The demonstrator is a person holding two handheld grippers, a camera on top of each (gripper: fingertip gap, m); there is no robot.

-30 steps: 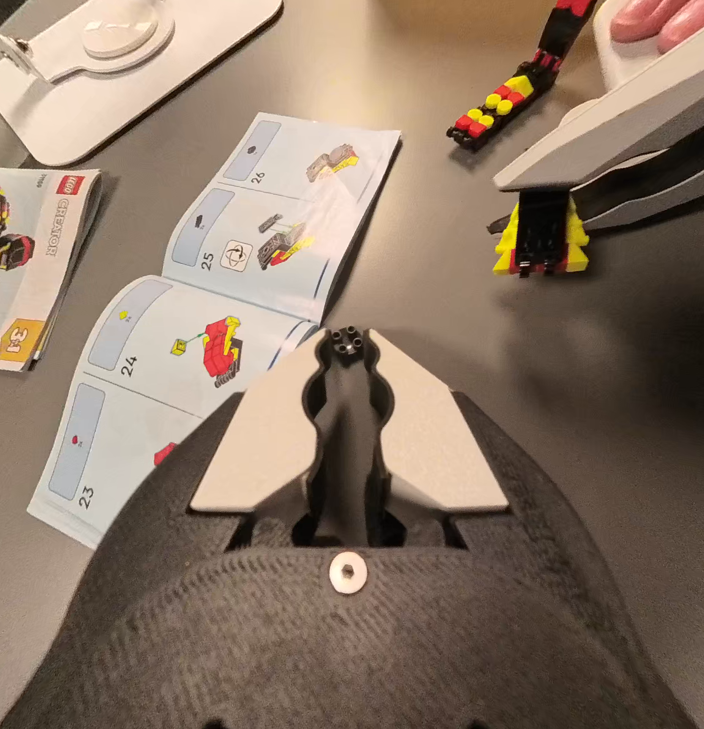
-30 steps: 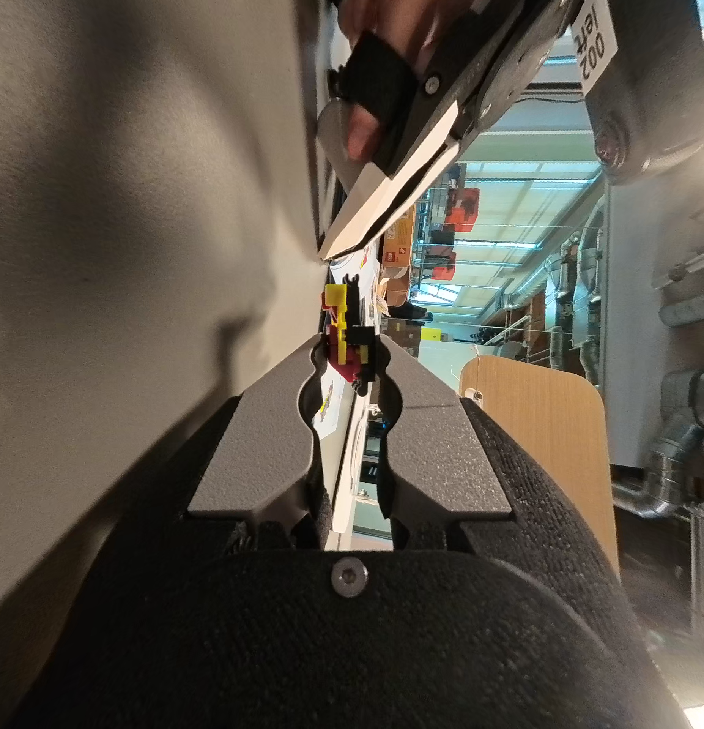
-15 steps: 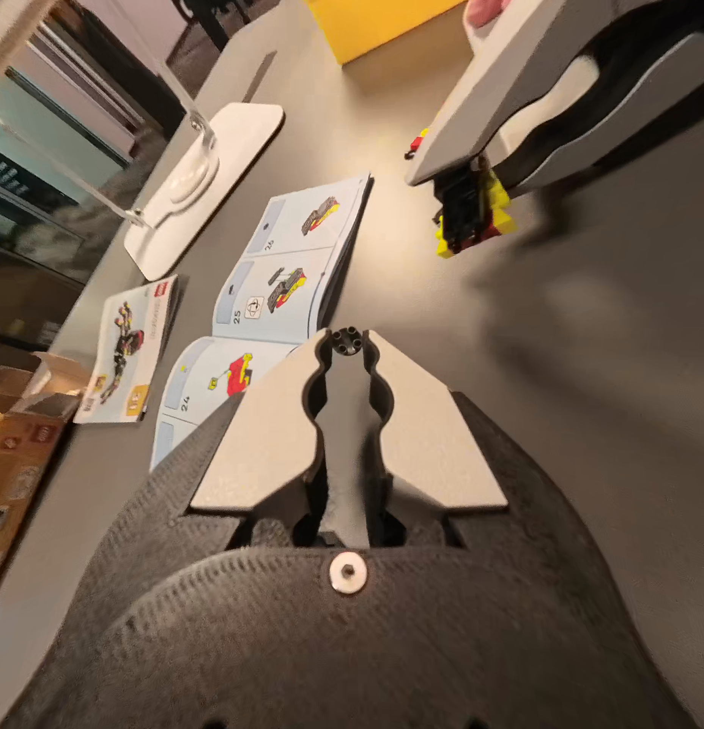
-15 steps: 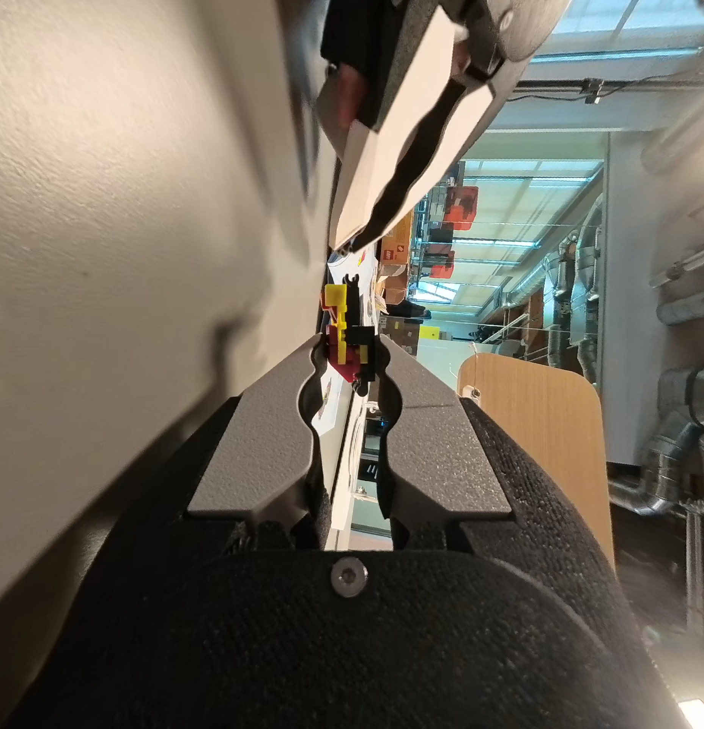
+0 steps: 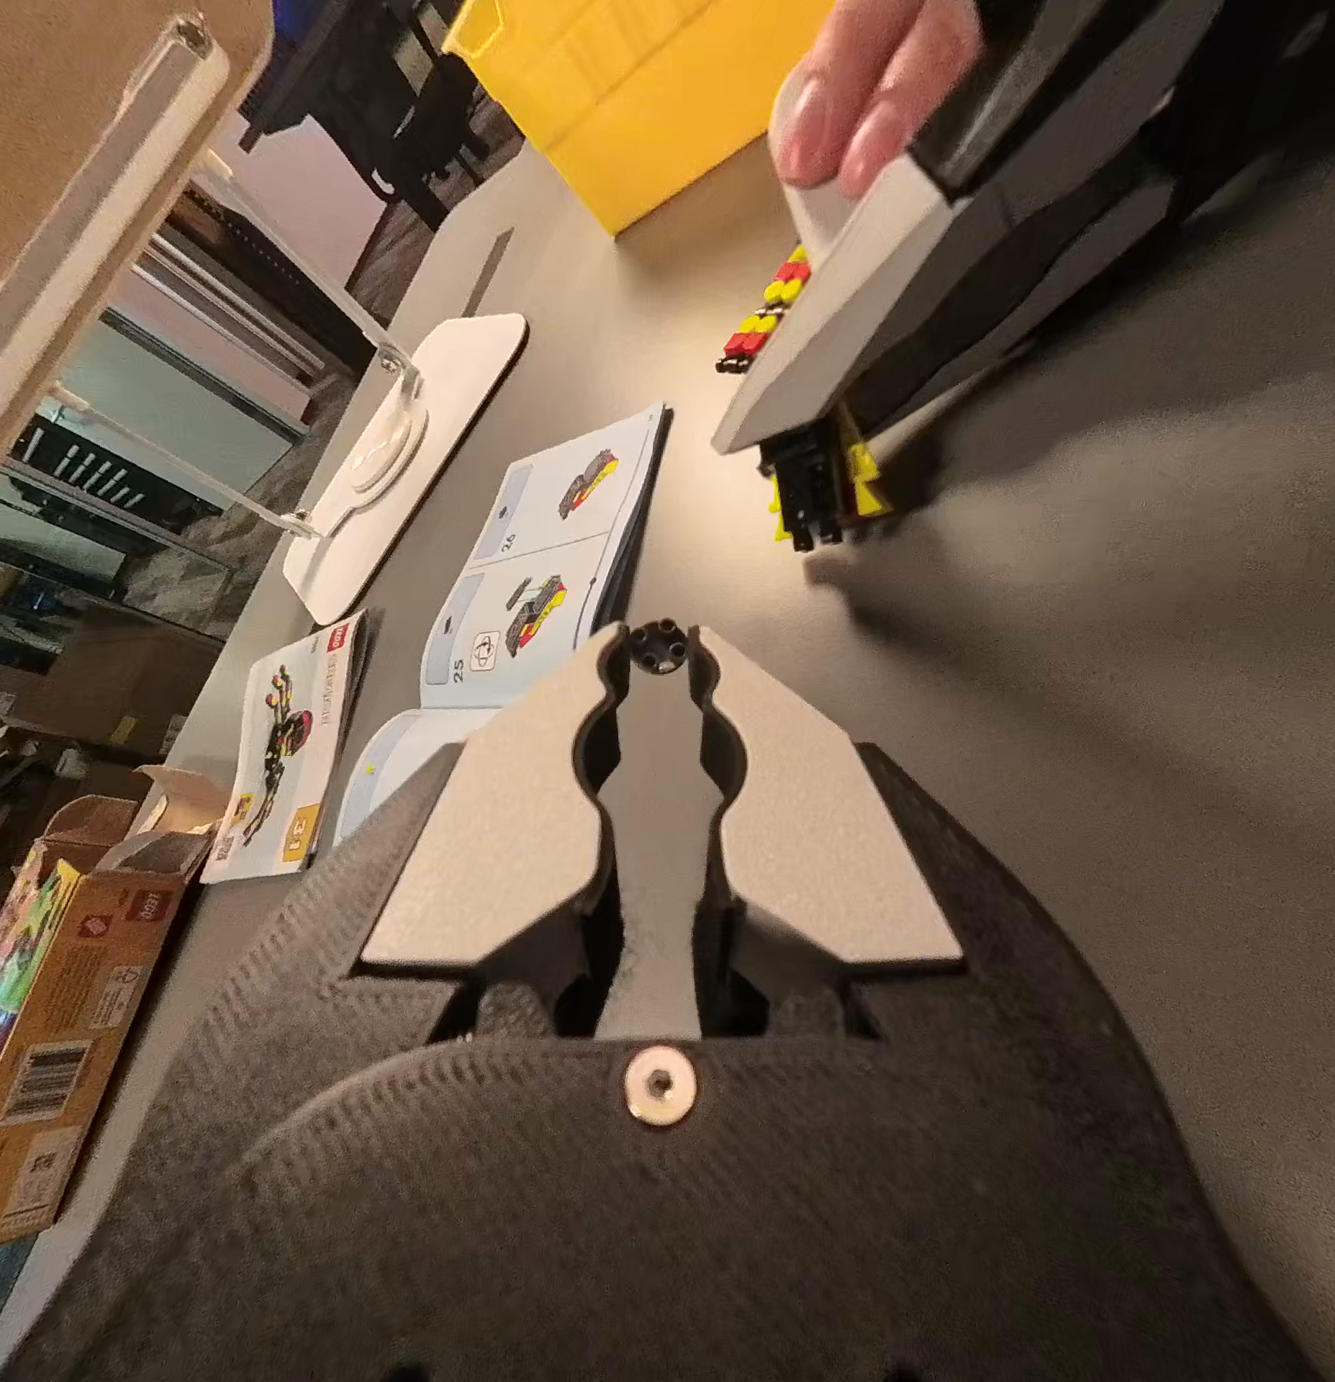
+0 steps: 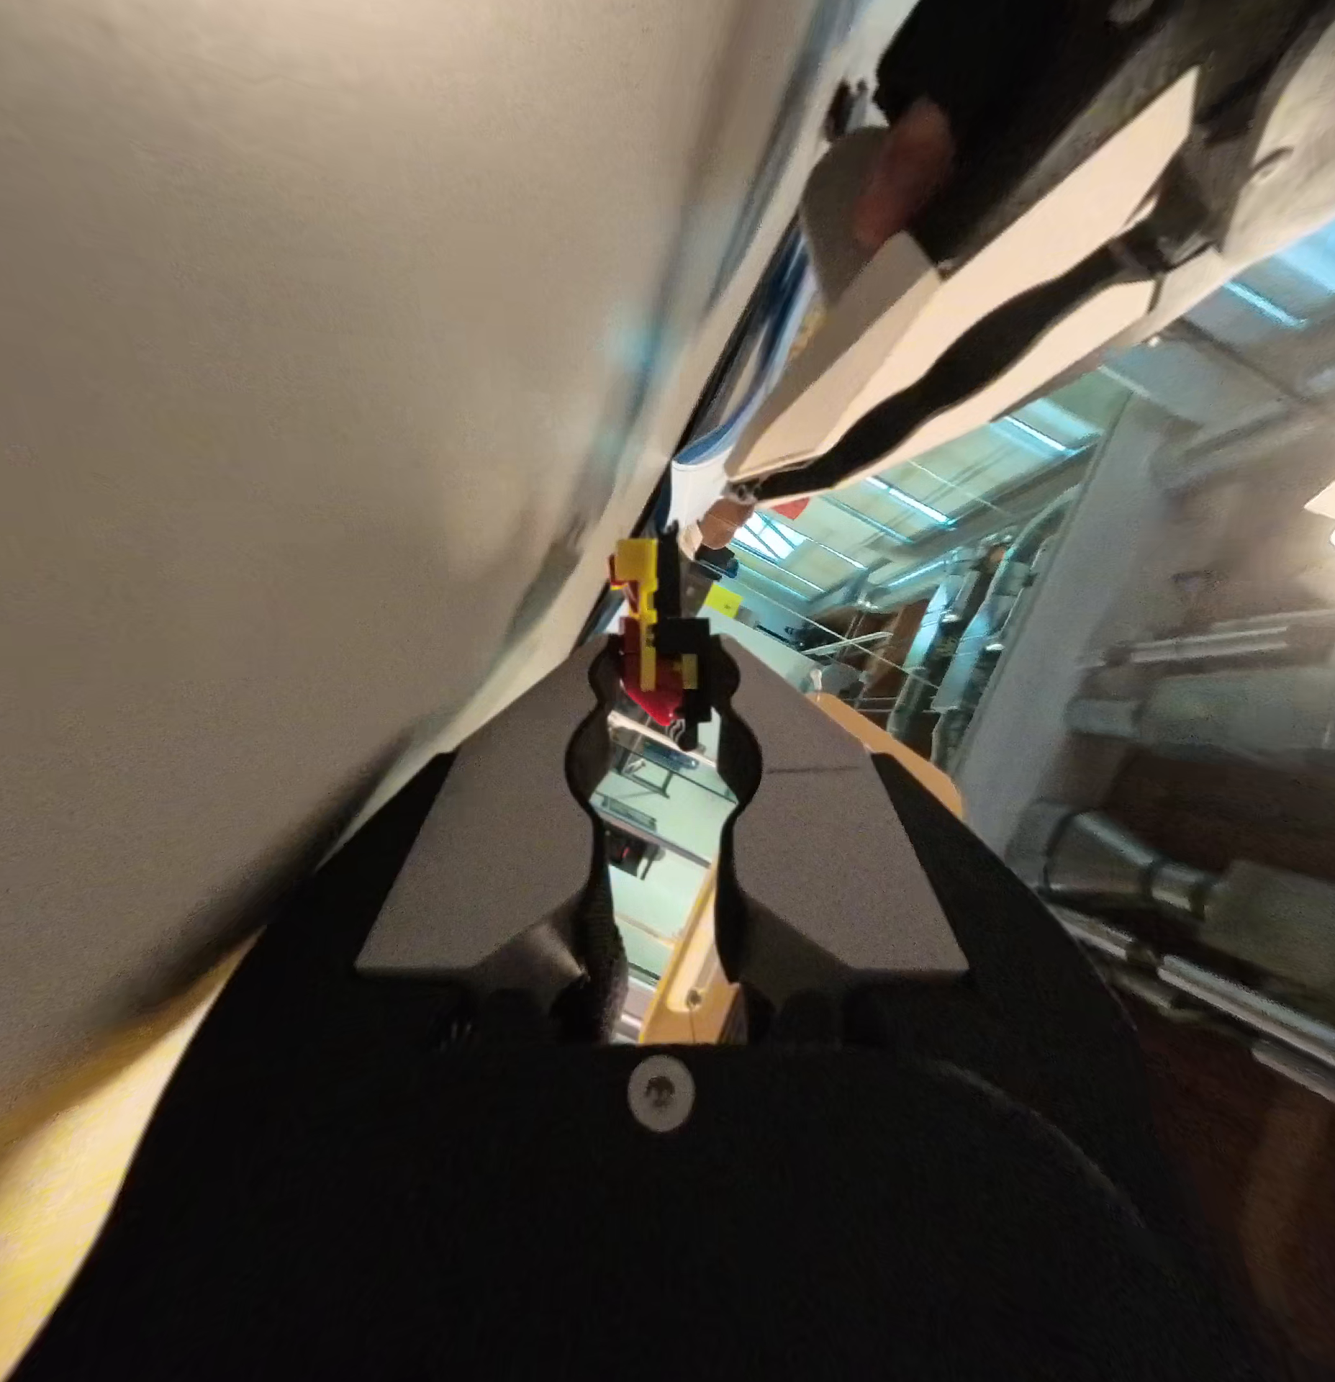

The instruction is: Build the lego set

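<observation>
Grey tabletop fills my left wrist view, an open instruction booklet lying on it; my left claw pinches a small black round piece at its tips. Right wrist view, blurred and rolled sideways: my right claw is clamped on the red, yellow and black lego assembly, close beside the tabletop.

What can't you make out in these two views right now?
- Left wrist view: the right gripper covers the top of its lego assembly and much of the loose strip.
- Left wrist view: the left gripper hides the manual's lower page.
- Right wrist view: motion blur smears the table.
</observation>
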